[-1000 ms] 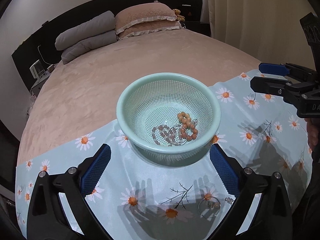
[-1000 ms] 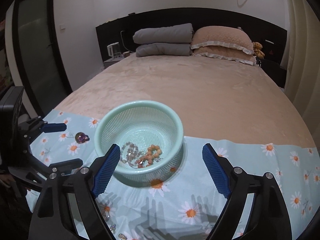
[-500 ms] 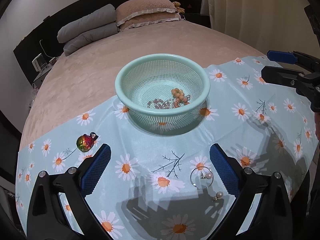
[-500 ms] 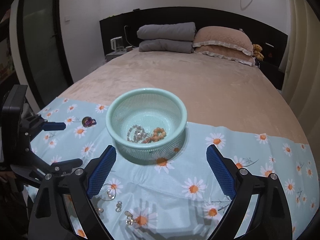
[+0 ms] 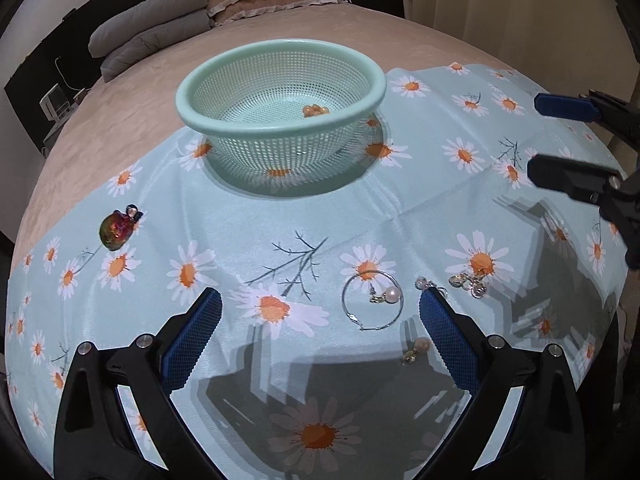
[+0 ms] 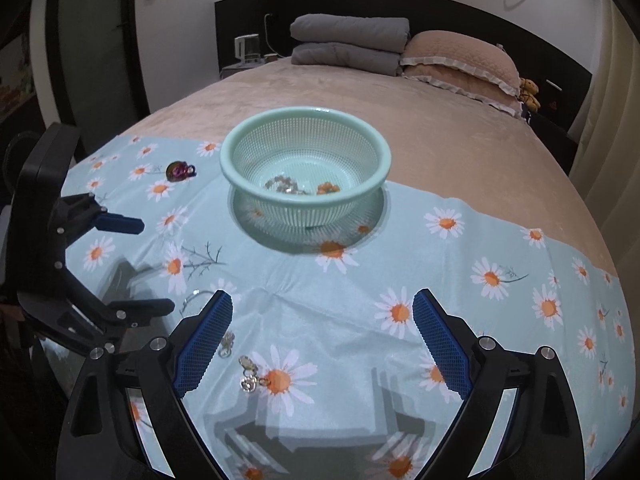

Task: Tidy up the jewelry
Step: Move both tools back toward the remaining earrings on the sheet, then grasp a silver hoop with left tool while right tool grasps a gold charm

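A mint green mesh basket (image 5: 224, 120) (image 6: 240, 178) stands on a daisy-print cloth (image 5: 280, 216) (image 6: 360, 280) and holds orange beads (image 5: 316, 110) (image 6: 328, 189) and a silvery chain (image 6: 284, 184). On the cloth lie a silver hoop with a pearl (image 5: 373, 300), a pearl earring (image 5: 418, 350), small silver charms (image 5: 468, 282) (image 6: 249, 372) and an iridescent red pendant (image 5: 117, 229) (image 6: 179, 169). My left gripper (image 5: 320, 336) (image 6: 138, 264) is open and empty over the hoop. My right gripper (image 6: 320, 340) (image 5: 532, 134) is open and empty.
The cloth lies at the foot of a bed with a tan cover (image 6: 360, 92). Grey folded blankets (image 6: 348, 40) and tan pillows (image 6: 460, 56) lie at the headboard. A nightstand with a white appliance (image 6: 248, 50) stands at the far left.
Both grippers have pulled back and down from the basket. The loose jewelry on the cloth has come closer to the left gripper. Both stay open.
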{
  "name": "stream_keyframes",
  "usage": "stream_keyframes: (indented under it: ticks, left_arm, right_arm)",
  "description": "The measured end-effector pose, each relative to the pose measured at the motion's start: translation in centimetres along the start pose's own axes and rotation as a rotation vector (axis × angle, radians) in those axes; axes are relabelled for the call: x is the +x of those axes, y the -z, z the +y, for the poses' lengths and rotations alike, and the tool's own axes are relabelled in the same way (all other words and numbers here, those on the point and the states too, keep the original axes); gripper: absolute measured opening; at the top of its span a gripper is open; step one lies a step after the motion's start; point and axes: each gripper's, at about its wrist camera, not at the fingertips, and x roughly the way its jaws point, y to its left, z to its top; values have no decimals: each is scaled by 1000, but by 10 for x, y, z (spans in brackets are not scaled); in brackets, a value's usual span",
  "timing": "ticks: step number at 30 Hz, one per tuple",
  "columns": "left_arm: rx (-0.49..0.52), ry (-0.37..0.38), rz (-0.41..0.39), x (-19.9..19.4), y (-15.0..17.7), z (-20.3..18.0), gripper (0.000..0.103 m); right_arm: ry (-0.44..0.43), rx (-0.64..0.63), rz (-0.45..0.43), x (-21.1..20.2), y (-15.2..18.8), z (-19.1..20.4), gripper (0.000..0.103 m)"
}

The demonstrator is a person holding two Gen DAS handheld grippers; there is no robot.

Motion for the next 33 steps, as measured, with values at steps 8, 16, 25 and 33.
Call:
stream_keyframes:
  ticks: [8,16,25,33]
  left_arm:
    - [50,32,56,29,11,-20,97]
    - [61,43,93,50,11,-21,97]
    - [58,57,39,55,9,-27,81]
    - [52,85,36,47,8,-27,45]
  right_arm:
    - [-47,-16,60,21,55,8,87]
    - [-95,-87,65,42,74,31,72]
    - [-147,-78,53,55,77,40,19]
    - [-158,-100,67,49,77,42,15]
